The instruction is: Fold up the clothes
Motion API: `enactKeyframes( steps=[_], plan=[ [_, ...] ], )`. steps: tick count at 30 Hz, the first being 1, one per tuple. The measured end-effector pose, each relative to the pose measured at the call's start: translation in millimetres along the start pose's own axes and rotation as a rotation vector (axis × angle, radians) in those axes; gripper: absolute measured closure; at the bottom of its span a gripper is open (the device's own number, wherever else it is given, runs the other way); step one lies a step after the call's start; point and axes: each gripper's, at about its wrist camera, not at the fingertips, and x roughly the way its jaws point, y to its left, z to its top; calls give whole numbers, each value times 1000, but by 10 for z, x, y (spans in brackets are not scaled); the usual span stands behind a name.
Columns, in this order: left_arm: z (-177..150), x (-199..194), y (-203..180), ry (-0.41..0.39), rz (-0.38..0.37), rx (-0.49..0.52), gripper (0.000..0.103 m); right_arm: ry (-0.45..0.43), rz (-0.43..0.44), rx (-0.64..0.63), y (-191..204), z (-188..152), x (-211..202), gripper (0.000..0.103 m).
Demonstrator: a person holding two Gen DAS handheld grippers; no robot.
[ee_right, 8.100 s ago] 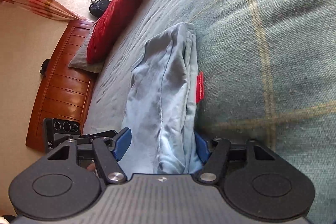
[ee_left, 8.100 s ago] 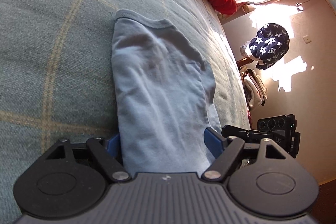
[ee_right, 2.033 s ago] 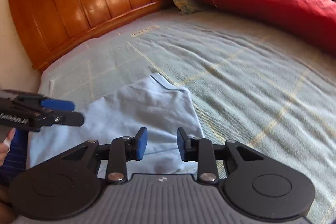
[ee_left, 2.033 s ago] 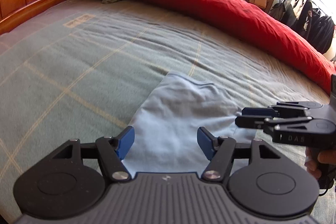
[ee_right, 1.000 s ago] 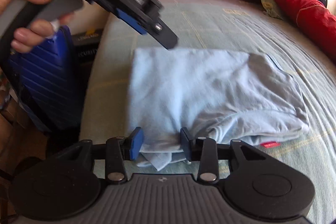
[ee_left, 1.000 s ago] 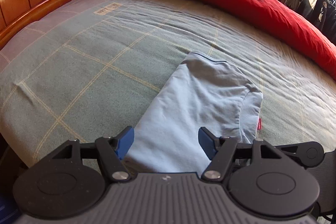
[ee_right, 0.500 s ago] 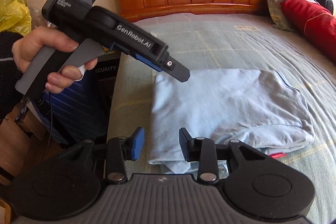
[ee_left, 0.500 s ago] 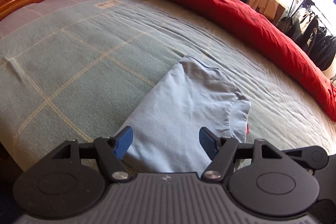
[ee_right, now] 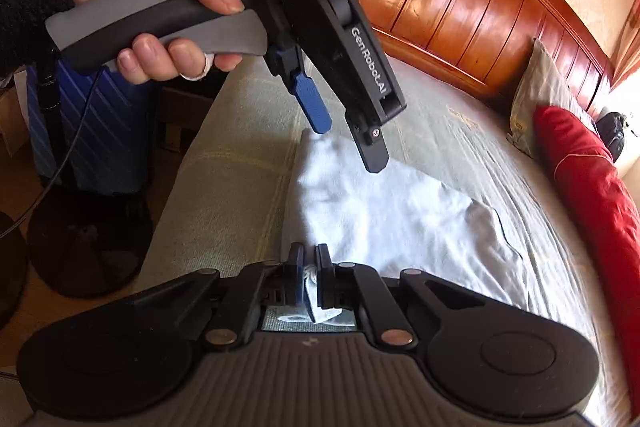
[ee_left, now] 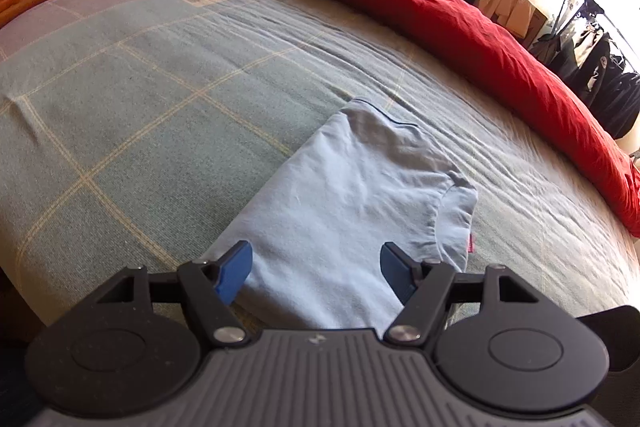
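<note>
The right gripper (ee_right: 310, 273) is pinching the folded blue shirt's (ee_right: 384, 211) corner on the bed (ee_left: 160, 99), its jaws having just been closing, while the left gripper (ee_left: 316, 273) is hovering agape above it.

Light-blue shirt (ee_left: 352, 203); green blanket (ee_left: 132, 99), yellow grid lines; red bolster (ee_left: 460, 27).

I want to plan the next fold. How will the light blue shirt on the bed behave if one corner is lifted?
The light blue shirt looks thin and creased, so probably floppy. Only the right hand-held gripper pinches an edge; folded layers would likely sag and slide apart.
</note>
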Motion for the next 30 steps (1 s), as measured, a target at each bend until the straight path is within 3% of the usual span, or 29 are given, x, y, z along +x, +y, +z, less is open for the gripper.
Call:
enactKeyframes(
  steps=[7,10,13,15,19,22,25,28,30],
  plan=[
    [-115,220,82,44,-22,-16,30,83,64,-9,-30,-104,76,97],
    [-123,197,68,40,-23,-6,31,104,113,58,-78,-160,90,96],
    [-80,58,-18,-4,-27,41,31,60,155,157,-329,-118,-67,96],
    [-57,37,-40,-21,-34,55,30,30,129,211,-534,-70,-111,96],
    [-80,233,27,24,-13,21,30,-14,122,338,-893,45,52,92],
    [-137,265,63,19,-22,15,30,56,129,378,-954,-9,346,91],
    [-170,220,73,19,-41,21,30,149,86,360,-965,-269,485,91],
    [-213,145,-18,-3,-21,46,31,127,109,436,-1090,-442,330,90],
    [-273,78,-155,-21,-39,86,31,128,91,414,-1084,-439,218,85]
  ],
)
